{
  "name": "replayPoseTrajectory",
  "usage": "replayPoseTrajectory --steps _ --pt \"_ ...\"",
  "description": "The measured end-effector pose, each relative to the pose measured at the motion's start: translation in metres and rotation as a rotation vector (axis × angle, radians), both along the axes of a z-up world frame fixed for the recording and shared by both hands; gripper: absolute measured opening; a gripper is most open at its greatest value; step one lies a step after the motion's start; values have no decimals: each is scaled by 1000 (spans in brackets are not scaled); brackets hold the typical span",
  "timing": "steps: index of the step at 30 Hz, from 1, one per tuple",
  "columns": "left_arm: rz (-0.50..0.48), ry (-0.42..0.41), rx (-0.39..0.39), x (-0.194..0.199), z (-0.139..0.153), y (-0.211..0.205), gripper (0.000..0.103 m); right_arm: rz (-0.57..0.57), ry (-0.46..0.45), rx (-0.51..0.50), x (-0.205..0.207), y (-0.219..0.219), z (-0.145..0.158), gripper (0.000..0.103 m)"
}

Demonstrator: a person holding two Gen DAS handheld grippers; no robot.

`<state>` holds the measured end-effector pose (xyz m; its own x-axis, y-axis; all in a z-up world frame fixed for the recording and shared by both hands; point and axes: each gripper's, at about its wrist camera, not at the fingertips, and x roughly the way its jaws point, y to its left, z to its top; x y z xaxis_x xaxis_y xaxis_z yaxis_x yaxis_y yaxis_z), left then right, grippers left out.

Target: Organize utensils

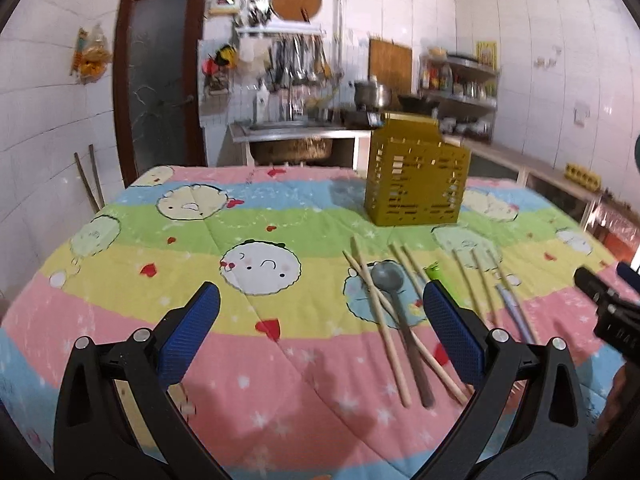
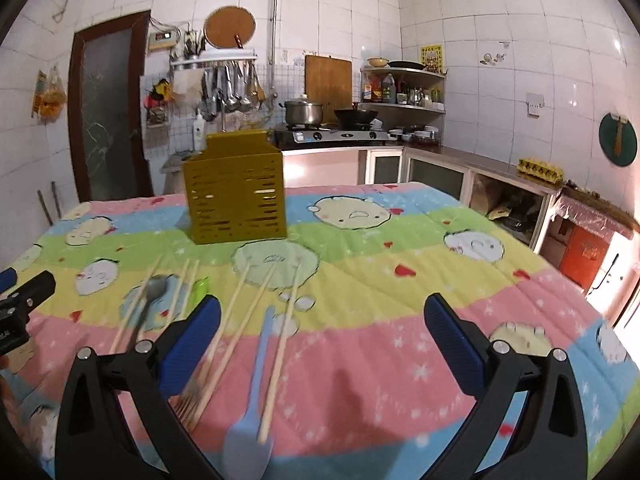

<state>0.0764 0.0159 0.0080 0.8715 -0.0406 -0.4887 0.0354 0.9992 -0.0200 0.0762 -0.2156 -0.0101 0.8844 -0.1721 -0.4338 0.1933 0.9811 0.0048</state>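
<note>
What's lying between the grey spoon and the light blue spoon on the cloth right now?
In the left wrist view, between the grey spoon and the light blue spoon lie a pair of chopsticks, a green utensil, then more chopsticks.

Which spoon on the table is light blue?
The plastic spoon lying among the chopsticks nearest the right gripper; the other spoon is grey.

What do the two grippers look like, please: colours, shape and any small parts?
The left gripper and right gripper look alike: black plastic arms with triangular cut-outs, silver round screws at the joints, and flat blue textured pads on the fingers. No cables show.
</note>
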Motion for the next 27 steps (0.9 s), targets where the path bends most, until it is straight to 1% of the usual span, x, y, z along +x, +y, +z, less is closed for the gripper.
replayPoseTrajectory --steps 2,3,5,8,10,16,19,21,25,27 --pt "-12 47 2 18 -1 0 98 11 20 6 16 -3 2 99" --pt "-23 86 -10 33 -3 0 98 18 29 14 23 -5 3 99" --pt "-24 131 -22 53 -5 1 98 28 50 24 39 -7 4 99" --pt "-13 172 -40 78 -9 1 98 21 92 21 64 -11 0 99" --pt "-16 194 -39 89 -12 0 98 20 130 36 83 -15 -6 99" --pt "-27 261 4 124 -23 -9 98 -7 256 73 127 -25 -29 99" --pt "-15 289 23 139 -30 -13 98 -13 276 58 142 -25 -37 99" --pt "-11 311 13 149 -36 -15 98 -16 303 44 152 -23 -43 99" --pt "-15 366 -2 166 -50 -19 98 -26 350 50 163 -22 -55 99" --pt "-19 382 -4 171 -54 -21 92 -27 371 52 165 -22 -59 99"
